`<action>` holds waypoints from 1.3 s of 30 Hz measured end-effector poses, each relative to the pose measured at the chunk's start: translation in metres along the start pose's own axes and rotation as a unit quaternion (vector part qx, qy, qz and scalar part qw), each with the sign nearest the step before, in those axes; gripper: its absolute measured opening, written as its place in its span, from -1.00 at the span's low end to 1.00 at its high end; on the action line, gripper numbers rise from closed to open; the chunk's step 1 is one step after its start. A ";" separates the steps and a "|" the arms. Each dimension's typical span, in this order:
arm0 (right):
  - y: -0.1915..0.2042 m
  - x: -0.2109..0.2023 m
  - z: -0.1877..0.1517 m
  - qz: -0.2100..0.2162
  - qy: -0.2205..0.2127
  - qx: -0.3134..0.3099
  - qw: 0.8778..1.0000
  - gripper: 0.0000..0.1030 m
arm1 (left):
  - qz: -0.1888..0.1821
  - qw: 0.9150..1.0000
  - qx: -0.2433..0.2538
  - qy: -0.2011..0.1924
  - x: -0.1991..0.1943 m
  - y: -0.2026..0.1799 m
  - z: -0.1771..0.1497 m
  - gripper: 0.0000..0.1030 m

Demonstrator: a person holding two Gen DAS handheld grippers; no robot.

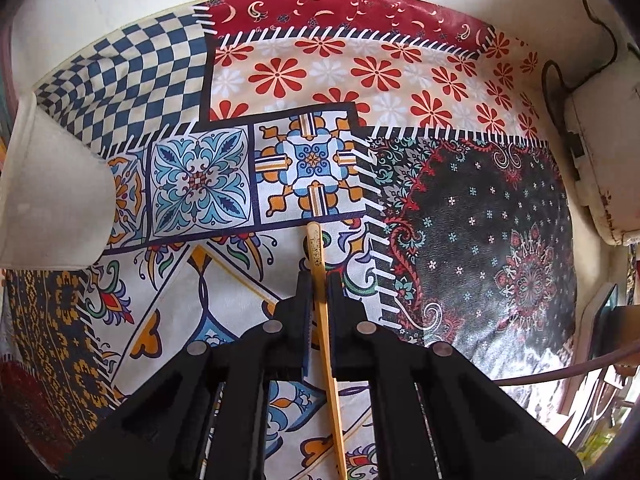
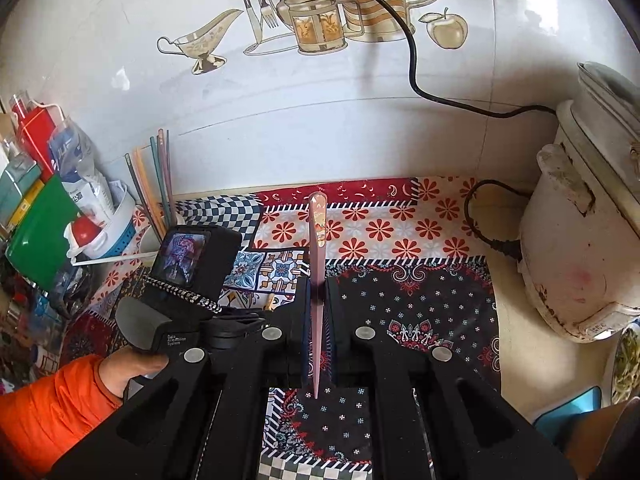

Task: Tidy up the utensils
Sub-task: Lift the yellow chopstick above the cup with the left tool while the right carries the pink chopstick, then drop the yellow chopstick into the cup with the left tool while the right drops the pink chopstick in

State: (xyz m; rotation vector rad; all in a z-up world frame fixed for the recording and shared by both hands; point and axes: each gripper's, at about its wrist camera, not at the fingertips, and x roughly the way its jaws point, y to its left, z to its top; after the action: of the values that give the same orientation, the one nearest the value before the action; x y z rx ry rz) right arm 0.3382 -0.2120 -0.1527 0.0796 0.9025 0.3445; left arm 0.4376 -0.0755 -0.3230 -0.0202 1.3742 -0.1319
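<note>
**Two chopsticks, one clamped in each hand-held gripper**

Left hand-held gripper (image 1: 318, 280): closed tight on a yellow chopstick (image 1: 320, 276), its speckled blunt end poking out past the fingertips, the rest running back between the pads and below the frame. Held just above the patchwork mat (image 1: 360, 68) covering the worktop; whether the stick touches the mat cannot be told. Off to the left edge, a white cup (image 1: 52, 200), partly cut off by the view.

Right hand-held gripper (image 2: 319, 280): also pinched closed, on a pink chopstick (image 2: 318, 240) standing steeply, thick decorated end up, thin tip hanging down between the fingers above the dark floral patch of the mat. Beside it to the left, the other gripper's camera body (image 2: 188, 256) and a hand (image 2: 132, 368) in an orange sleeve.

Further out, at the back left corner of the worktop, a cup of coloured chopsticks (image 2: 154, 184) leaning against the tiled wall (image 2: 320, 120), next to a white basket (image 2: 116, 224) of packets. Along the right edge, a worn white rice cooker (image 2: 580, 220) with its black cord (image 2: 416, 68) trailing up the wall.
</note>
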 end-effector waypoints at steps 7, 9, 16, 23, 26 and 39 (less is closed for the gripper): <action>0.002 -0.002 0.004 0.002 -0.003 -0.002 1.000 -0.89 | 0.015 1.000 0.023 -0.014 0.002 -0.019 0.007 -0.91; 0.005 -0.004 0.007 0.003 -0.008 -0.008 1.000 -0.89 | 0.006 0.999 0.016 -0.027 -0.010 -0.014 0.008 -0.91; 0.022 -0.004 0.024 0.016 -0.021 -0.027 0.999 -0.89 | -0.037 0.993 -0.017 -0.110 -0.083 0.013 0.010 -0.92; 0.048 -0.002 0.048 0.034 -0.036 -0.051 0.997 -0.89 | -0.044 0.974 -0.053 -0.214 -0.172 0.076 -0.014 -0.93; 0.063 -0.001 0.059 0.043 -0.044 -0.065 0.996 -0.89 | -0.039 0.965 -0.063 -0.253 -0.208 0.095 -0.019 -1.00; 0.124 0.010 0.095 0.076 -0.069 -0.118 0.988 -0.89 | -0.018 0.938 -0.071 -0.339 -0.284 0.136 -0.024 -1.00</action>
State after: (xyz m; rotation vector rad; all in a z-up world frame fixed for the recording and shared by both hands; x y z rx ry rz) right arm 0.3862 -0.0846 -0.0750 -0.0459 0.7151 0.5799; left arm 0.3711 0.0907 -0.0627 -0.1947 0.6883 -0.0472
